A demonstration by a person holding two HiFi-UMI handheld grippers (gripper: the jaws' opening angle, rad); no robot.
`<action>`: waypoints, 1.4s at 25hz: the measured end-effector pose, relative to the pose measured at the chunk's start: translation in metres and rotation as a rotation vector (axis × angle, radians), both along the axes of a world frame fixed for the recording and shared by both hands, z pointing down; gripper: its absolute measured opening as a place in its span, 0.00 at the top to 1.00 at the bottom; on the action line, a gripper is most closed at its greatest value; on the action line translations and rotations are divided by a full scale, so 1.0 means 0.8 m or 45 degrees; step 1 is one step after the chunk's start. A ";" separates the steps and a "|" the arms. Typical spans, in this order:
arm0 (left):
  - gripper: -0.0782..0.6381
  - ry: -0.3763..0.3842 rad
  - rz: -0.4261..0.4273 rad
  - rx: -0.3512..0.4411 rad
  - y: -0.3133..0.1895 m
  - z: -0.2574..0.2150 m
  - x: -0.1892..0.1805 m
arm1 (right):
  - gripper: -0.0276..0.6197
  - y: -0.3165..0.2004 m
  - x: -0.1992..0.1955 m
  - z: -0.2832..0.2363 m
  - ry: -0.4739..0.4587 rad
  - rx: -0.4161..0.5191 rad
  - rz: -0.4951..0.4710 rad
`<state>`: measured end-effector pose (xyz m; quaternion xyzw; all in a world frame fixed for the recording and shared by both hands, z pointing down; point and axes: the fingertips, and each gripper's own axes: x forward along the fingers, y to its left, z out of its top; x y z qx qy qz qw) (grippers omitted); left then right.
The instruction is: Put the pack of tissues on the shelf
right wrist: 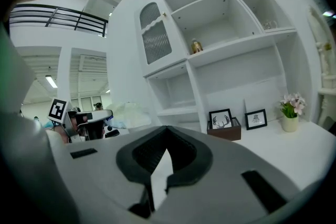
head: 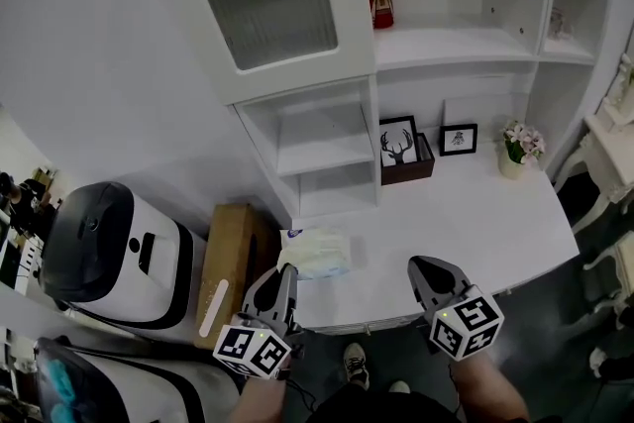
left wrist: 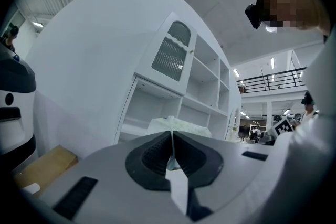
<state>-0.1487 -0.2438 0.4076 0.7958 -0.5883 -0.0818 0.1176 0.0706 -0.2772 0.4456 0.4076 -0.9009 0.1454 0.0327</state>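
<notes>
At the near edge of the white tabletop (head: 466, 213), down toward seven o'clock, the left gripper (head: 285, 270) has its fingers closed on a thin fold of wrapper at the end of the pale, plastic-wrapped pack of tissues (head: 317, 253). The pack sits just off their tips; I cannot tell whether it rests on the tabletop or hangs just above it. At three o'clock of the pack, the right gripper (head: 428, 264) has its fingers closed on nothing.

The open white shelf (head: 325, 152) lies at twelve o'clock of the pack. With so slight a pinch I'd expect the pack to droop and swing. Carry it level and unhurried, clear the shelf's front lip, and lay it flat well inside before letting go.

A small blue mark on the wrapper is too small to read. So is the label on the red-and-gold bottle (head: 378, 0) up at one o'clock.
</notes>
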 end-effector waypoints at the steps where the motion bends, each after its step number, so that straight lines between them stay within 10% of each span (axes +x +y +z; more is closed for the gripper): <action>1: 0.88 -0.001 0.003 0.003 -0.007 -0.001 -0.003 | 0.95 -0.004 -0.003 0.002 -0.002 -0.003 0.003; 35: 0.88 0.037 0.081 0.056 -0.220 0.009 -0.058 | 0.95 -0.092 -0.028 0.011 0.068 -0.031 0.227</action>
